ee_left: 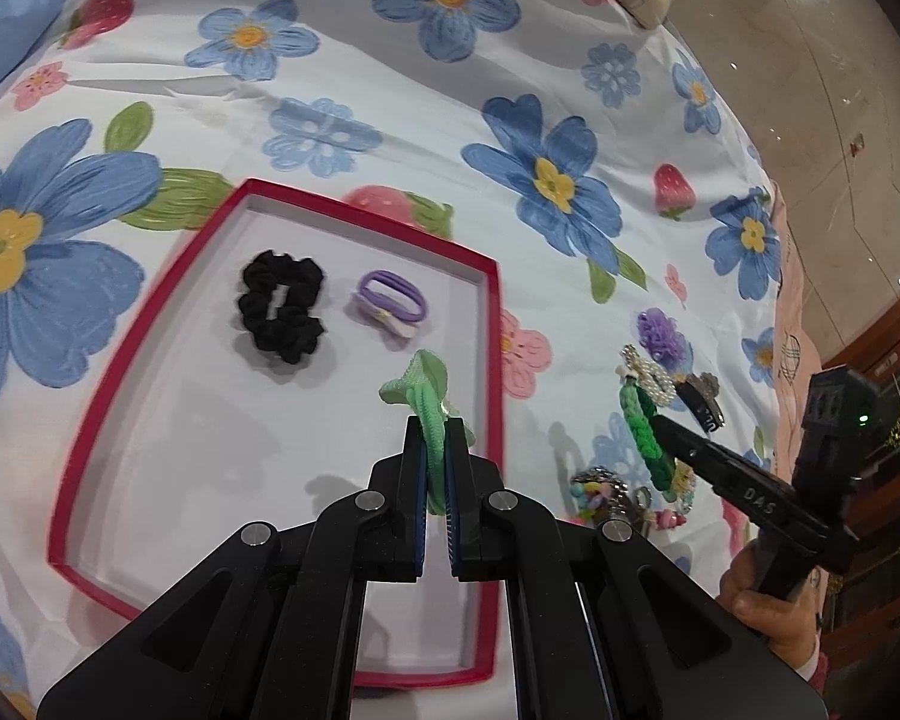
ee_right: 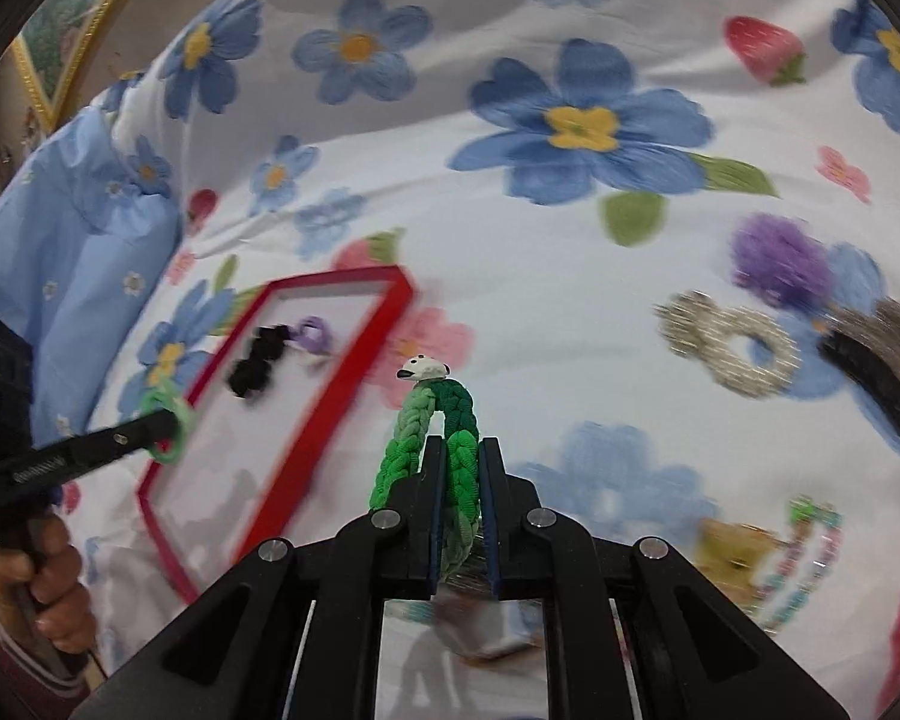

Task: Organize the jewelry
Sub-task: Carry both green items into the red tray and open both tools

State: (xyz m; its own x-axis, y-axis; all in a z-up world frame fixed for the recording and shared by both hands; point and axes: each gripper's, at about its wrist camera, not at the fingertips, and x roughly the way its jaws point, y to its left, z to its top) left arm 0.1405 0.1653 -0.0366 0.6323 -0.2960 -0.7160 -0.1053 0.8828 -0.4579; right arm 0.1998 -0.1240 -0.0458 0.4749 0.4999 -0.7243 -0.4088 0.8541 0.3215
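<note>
My left gripper (ee_left: 438, 429) is shut on a light green hair tie (ee_left: 426, 384), held just above the near right part of the red-rimmed tray (ee_left: 492, 324). Inside the tray lie a black scrunchie (ee_left: 282, 309) and a purple hair tie (ee_left: 390, 300). My right gripper (ee_right: 461, 447) is shut on a green braided band (ee_right: 426, 420) with a small white charm, over the floral sheet to the right of the tray (ee_right: 342, 384). The left wrist view shows this gripper (ee_left: 660, 420) at the band (ee_left: 645, 438) among the loose pieces.
On the sheet right of the tray lie a purple pom tie (ee_right: 774, 264), a pearl bow (ee_right: 726, 348), a black hair clip (ee_right: 876, 384) and a colourful bead bracelet (ee_right: 804, 558). The bed edge and a shiny floor (ee_left: 840, 90) are at far right.
</note>
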